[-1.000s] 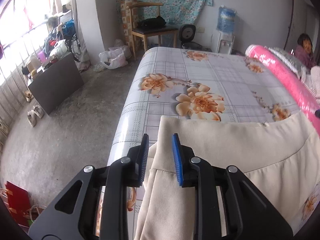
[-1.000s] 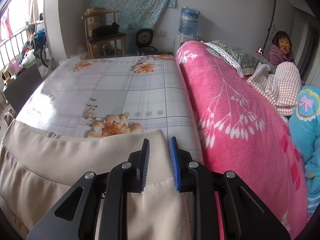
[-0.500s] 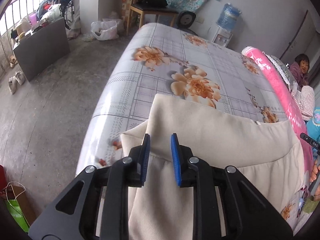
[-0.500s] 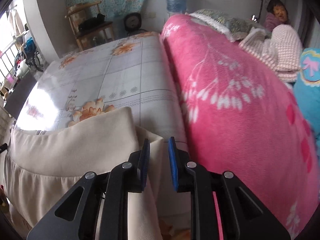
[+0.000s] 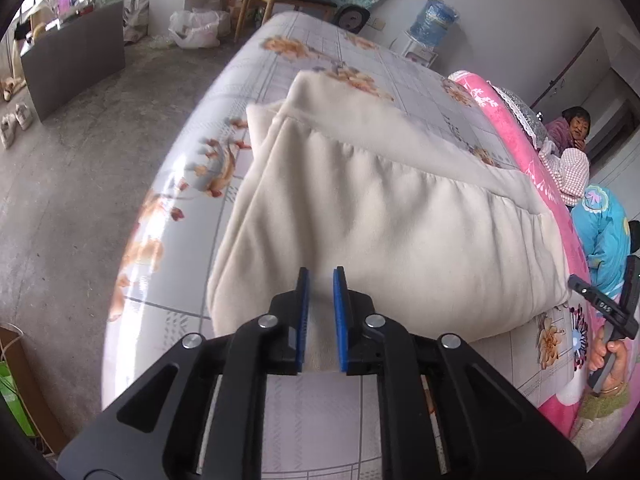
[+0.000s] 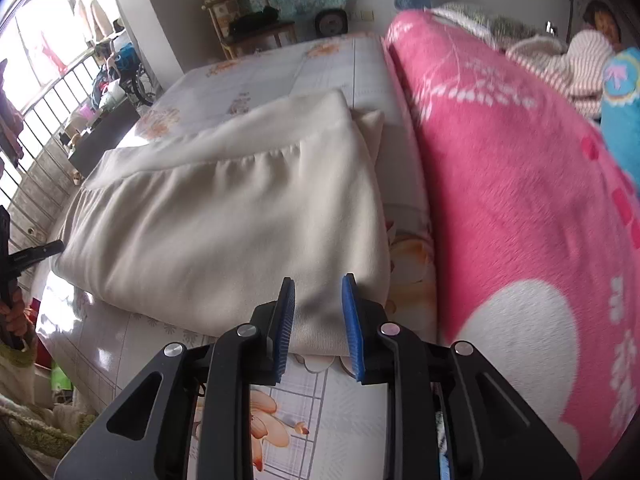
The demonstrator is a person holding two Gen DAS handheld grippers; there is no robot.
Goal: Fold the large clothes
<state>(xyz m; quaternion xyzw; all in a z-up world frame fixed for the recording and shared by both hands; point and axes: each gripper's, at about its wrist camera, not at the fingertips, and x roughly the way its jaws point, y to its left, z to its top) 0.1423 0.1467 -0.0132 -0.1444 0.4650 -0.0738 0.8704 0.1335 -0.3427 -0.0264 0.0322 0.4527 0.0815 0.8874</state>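
A cream garment (image 5: pixel 380 216) lies folded on the floral bed sheet (image 5: pixel 344 48), its gathered seam and waistband on the far side. My left gripper (image 5: pixel 320 280) is at the garment's near left fold. Its jaws are closing, with the fold's edge pinched in the narrow gap between the blue pads. In the right wrist view the same cream garment (image 6: pixel 224 216) fills the middle. My right gripper (image 6: pixel 318 286) is at its near right corner. These jaws are opening, and the cloth edge lies loose between the pads.
A thick pink blanket (image 6: pixel 520 200) runs along the bed's right side. A person (image 5: pixel 576 128) sits at the far right. The bed's left edge drops to a concrete floor (image 5: pixel 80 184) with a dark cabinet (image 5: pixel 76 52). A chair (image 6: pixel 256 28) stands beyond the bed.
Both grippers drew back toward the bed's near edge and tilted down. The garment now lies folded flat in front of them. The right jaws have widened.
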